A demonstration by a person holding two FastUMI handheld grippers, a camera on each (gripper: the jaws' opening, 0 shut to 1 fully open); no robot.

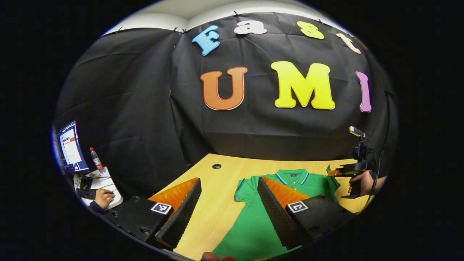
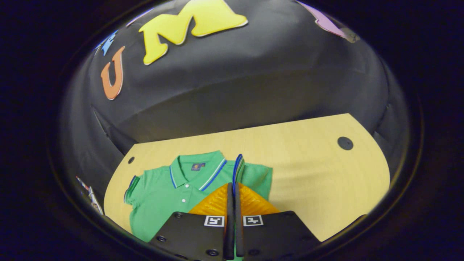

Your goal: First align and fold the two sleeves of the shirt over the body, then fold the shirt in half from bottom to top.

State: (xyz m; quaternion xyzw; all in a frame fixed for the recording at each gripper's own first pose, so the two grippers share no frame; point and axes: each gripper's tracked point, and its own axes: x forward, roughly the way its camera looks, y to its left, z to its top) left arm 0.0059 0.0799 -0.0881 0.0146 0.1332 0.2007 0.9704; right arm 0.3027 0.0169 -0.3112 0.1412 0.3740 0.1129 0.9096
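A green polo shirt (image 1: 250,221) with a blue-and-white trimmed collar lies face up on the wooden table (image 1: 217,203). My left gripper (image 1: 229,180) hovers open above the shirt's left side, its fingers straddling the left sleeve (image 1: 241,190) and holding nothing. At the shirt's far sleeve, a hand (image 1: 362,183) holds my right gripper (image 1: 335,172). In the right gripper view, my right gripper (image 2: 232,185) is shut on the striped cuff of the sleeve (image 2: 237,168), which stands lifted between the fingers above the shirt (image 2: 163,192). The other sleeve (image 2: 132,186) lies flat.
Round cable holes (image 1: 216,166) (image 2: 345,143) mark the table's back corners. Bare tabletop (image 2: 319,174) spreads to the right of the shirt. Off the table's left, a person's hand (image 1: 104,197) rests at a desk with a monitor (image 1: 70,146) and a bottle (image 1: 96,159).
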